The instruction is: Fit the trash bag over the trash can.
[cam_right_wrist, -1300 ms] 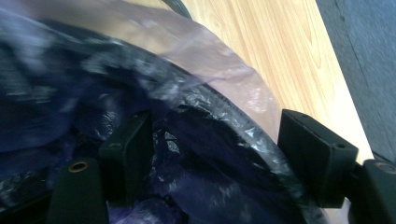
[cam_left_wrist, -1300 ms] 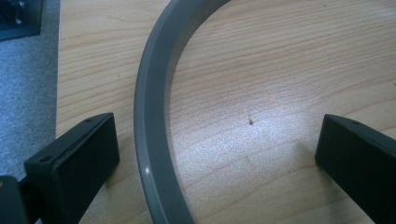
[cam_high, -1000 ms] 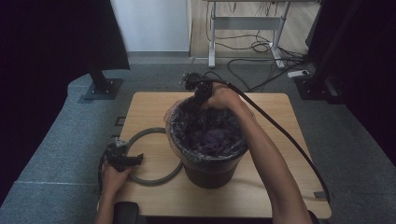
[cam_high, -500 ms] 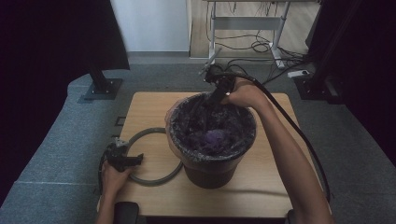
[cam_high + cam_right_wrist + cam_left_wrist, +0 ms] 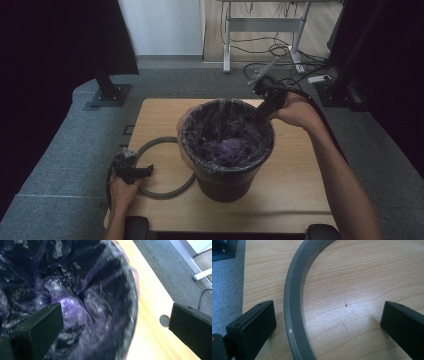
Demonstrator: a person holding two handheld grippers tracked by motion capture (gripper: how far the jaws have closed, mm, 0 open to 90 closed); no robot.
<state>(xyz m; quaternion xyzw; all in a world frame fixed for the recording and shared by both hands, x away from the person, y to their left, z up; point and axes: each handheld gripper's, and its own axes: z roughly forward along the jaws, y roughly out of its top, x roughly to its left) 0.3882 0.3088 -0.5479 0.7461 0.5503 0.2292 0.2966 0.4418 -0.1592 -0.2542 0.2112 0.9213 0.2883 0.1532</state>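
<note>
A dark bin (image 5: 225, 175) stands mid-table, lined with a purple-black bag (image 5: 225, 135) that is bunched at the bottom. My right gripper (image 5: 254, 114) hovers over the bin's far right rim. In the right gripper view its jaws have just been opening and now stand wide. My right gripper (image 5: 115, 325) straddles the bag-covered rim (image 5: 130, 302) without touching it. A grey ring (image 5: 165, 192) lies flat on the table left of the bin. My left gripper (image 5: 146, 171) rests at the ring's left side. It is open (image 5: 328, 315), and the ring (image 5: 293, 302) passes between the jaws close to the left one.
The wooden table (image 5: 300, 180) has free room right of the bin and a small round hole (image 5: 164, 320) near its far edge. Beyond it lie grey floor, a black stand (image 5: 107, 92), desk legs and cables (image 5: 280, 50).
My right gripper has moved from the far left of the bin's rim round to its far right, letting go of the bag, which is now spread over the rim. The left hand stays put.
</note>
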